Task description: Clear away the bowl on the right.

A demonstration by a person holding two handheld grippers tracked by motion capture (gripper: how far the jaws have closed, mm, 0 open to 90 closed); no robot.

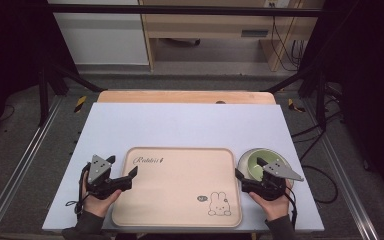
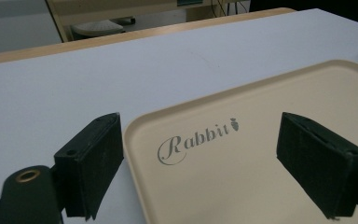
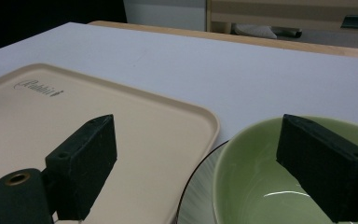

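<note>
Got a beige tray sitting flat on the pale tabletop, printed with "Rabbit" in curly script plus a tiny carrot at its far left corner, clearest in the left gripper view. Also a little bunny drawing near the tray's near right corner, with a small dark oval mark next to it, too small to read. Nothing lying in the tray.

Just right of the tray, touching or almost touching its edge: a green bowl, grey and streaky on the outside, dark rim. Looks empty inside, just a bit of shine on the bottom.

Left claw wide apart, holding nothing, straddling the tray's left edge: one jaw over the tabletop, the other over the tray.

Right claw wide apart too, gripping nothing. One jaw over the tray's right edge, the other hanging over the bowl's inside, rim in between. Can't tell if it touches the bowl.
</note>
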